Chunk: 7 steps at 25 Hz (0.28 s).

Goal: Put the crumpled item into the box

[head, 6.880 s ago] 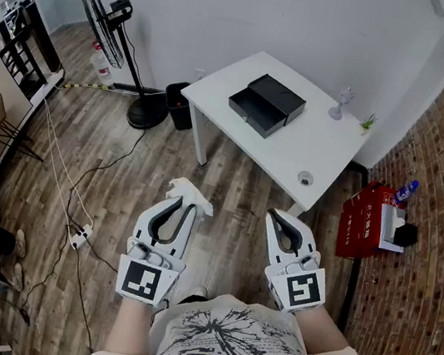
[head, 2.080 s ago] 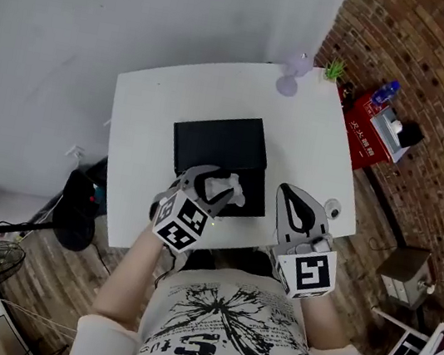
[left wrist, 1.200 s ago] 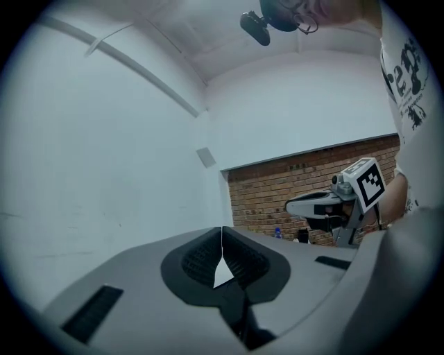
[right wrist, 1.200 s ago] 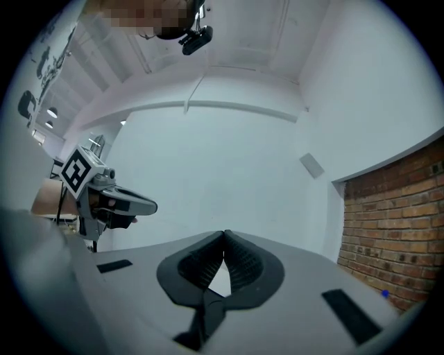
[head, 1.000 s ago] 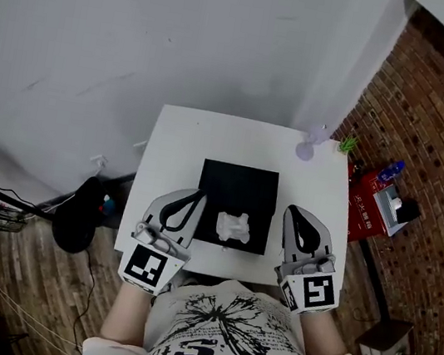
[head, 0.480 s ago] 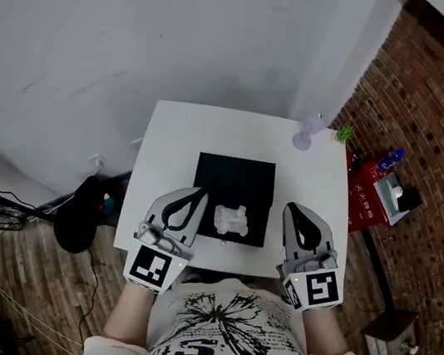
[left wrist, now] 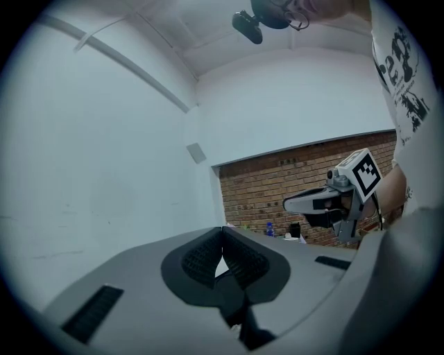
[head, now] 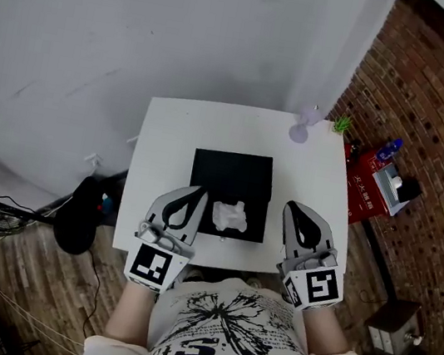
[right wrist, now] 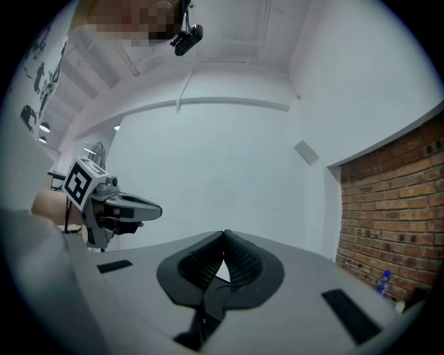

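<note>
The black box (head: 233, 174) stands open in the middle of the white table (head: 171, 130). A white crumpled item (head: 229, 216) lies in its near part. My left gripper (head: 198, 192) is held up just left of the box, its jaws shut with nothing between them. My right gripper (head: 293, 208) is held up just right of the box, also shut and empty. In the left gripper view the closed jaws (left wrist: 222, 229) point at a white wall, with the right gripper (left wrist: 333, 201) seen beyond. In the right gripper view the closed jaws (right wrist: 225, 234) point at the wall too, with the left gripper (right wrist: 111, 204) at the left.
A clear stemmed glass (head: 301, 129) and a small green plant (head: 341, 124) stand at the table's far right corner. A red case (head: 372, 186) lies on the floor by the brick wall (head: 433, 123). A fan base (head: 80, 220) and cables lie on the wooden floor at the left.
The view has shifted a little, so the table and box sit slightly higher and further left. Both grippers hold their places beside the box, and the crumpled item stays in it.
</note>
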Available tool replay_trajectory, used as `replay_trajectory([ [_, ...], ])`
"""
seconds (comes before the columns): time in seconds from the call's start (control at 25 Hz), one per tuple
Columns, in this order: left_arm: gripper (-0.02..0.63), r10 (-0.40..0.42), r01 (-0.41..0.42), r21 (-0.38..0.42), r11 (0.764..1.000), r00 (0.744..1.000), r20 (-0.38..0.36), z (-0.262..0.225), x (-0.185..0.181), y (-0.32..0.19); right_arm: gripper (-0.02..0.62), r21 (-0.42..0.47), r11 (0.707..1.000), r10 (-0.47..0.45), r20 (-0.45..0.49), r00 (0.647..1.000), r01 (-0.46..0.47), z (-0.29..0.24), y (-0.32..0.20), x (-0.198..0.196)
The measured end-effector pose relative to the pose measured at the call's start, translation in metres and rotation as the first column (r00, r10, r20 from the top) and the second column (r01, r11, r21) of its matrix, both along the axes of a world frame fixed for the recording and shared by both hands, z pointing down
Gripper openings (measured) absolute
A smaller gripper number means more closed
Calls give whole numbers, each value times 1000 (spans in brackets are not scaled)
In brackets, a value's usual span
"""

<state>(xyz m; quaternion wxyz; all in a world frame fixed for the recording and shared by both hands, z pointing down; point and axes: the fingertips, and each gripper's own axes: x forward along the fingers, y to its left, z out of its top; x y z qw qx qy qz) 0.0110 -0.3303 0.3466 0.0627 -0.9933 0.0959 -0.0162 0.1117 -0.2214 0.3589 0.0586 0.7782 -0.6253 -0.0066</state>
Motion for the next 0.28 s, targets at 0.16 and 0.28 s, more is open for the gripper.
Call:
replay_trajectory([
  [0.16, 14, 6, -6, -17, 1000, 1000, 5, 3, 2, 0, 14, -7, 1000, 16, -3, 1000, -16, 3, -1, 3],
  [0.28, 14, 4, -3, -33, 999, 1000, 12, 5, 3, -4, 14, -12, 1000, 17, -3, 1000, -17, 4, -5, 4],
])
